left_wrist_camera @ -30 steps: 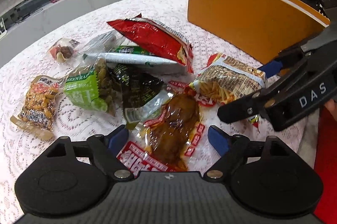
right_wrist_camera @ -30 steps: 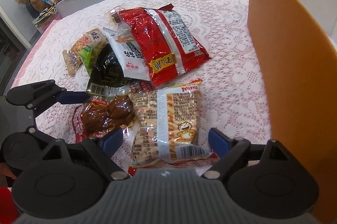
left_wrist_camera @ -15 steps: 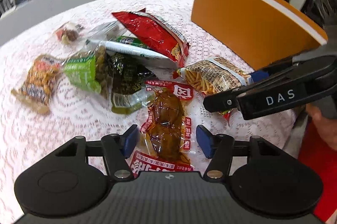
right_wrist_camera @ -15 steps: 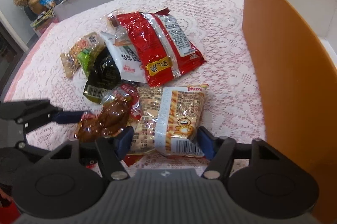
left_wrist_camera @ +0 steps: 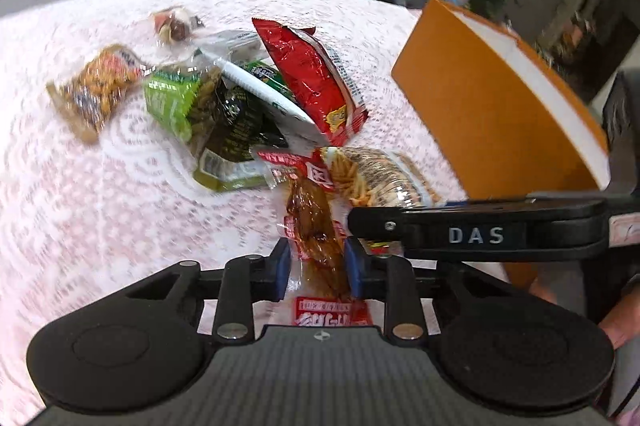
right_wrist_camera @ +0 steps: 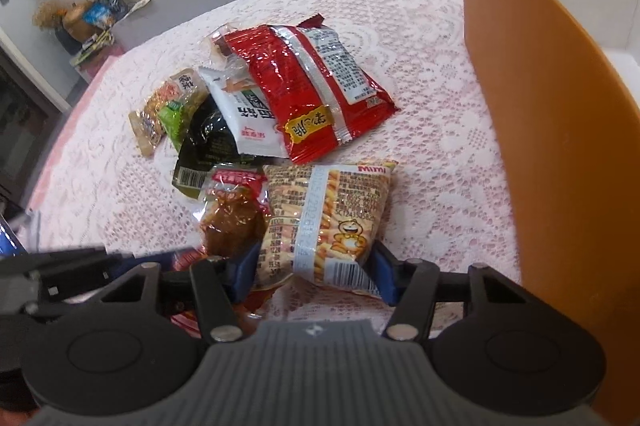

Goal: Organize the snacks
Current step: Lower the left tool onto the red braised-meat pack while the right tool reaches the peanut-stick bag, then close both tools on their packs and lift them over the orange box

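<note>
My left gripper (left_wrist_camera: 318,268) is shut on a clear packet of brown braised meat (left_wrist_camera: 314,222) with a red label, near the table's front edge. That packet also shows in the right wrist view (right_wrist_camera: 232,218). My right gripper (right_wrist_camera: 314,272) has its jaws closed against both sides of the Mimi snack-stick bag (right_wrist_camera: 328,222), which lies on the lace tablecloth. The same bag shows in the left wrist view (left_wrist_camera: 380,178), with the right gripper's finger (left_wrist_camera: 472,226) crossing in front of it.
An orange box (right_wrist_camera: 552,106) stands to the right; it also shows in the left wrist view (left_wrist_camera: 492,110). Behind lie a red chip bag (right_wrist_camera: 312,94), a white packet (right_wrist_camera: 248,118), a dark green packet (right_wrist_camera: 204,146), a light green packet (left_wrist_camera: 172,102) and a peanut packet (left_wrist_camera: 96,90).
Both grippers have closed: the left onto the brown meat packet, the right onto the Mimi bag. The left wrist view has swung and blurred.
</note>
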Demonstrator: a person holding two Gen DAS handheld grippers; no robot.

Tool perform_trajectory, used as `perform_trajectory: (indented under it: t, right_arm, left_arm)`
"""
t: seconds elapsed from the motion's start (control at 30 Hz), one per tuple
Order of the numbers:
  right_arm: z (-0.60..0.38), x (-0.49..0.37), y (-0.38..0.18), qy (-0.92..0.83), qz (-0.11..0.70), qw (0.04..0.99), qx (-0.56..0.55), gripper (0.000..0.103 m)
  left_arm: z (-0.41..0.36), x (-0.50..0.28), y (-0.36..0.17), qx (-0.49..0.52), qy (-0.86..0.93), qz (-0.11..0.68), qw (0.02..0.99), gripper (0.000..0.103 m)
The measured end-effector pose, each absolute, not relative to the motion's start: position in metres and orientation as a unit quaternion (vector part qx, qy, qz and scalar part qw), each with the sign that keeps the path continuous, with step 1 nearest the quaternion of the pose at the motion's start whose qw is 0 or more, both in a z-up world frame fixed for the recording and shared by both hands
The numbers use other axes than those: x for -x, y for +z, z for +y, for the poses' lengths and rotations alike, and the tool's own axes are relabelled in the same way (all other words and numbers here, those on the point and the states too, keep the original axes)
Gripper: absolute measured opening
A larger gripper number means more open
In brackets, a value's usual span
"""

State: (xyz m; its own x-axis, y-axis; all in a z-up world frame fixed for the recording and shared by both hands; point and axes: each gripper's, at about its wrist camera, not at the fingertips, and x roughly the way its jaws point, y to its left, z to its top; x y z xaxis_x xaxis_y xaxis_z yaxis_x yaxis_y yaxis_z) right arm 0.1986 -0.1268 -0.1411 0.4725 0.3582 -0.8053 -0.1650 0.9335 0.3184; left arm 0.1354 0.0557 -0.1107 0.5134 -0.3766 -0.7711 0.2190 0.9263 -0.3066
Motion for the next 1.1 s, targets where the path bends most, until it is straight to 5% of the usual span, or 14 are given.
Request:
perform_trajectory:
  t: [0.5,0.77,1.1]
  right_arm:
    - [-0.141,-0.199,-0.144,0.159,0.497,0.838,-0.16,0.051]
    - [-0.144,-0.191,-0.132,0.172,0.475,0.849,-0.155,0.048]
    - [-0.163,-0.169,-0.101,0.207,0.418,0.865,-0.183,0.045]
  left_arm:
    - [0.04,-0.127,-0.124,0.138,-0.113,0.448,0.876,0.038]
    - [0.011,-0.099,-0.102,0.022,-0.09,0.394,0.914,0.015]
    - [0.027,-0.07,-0.053,0.042,-0.054,0.329,0.942,0.013]
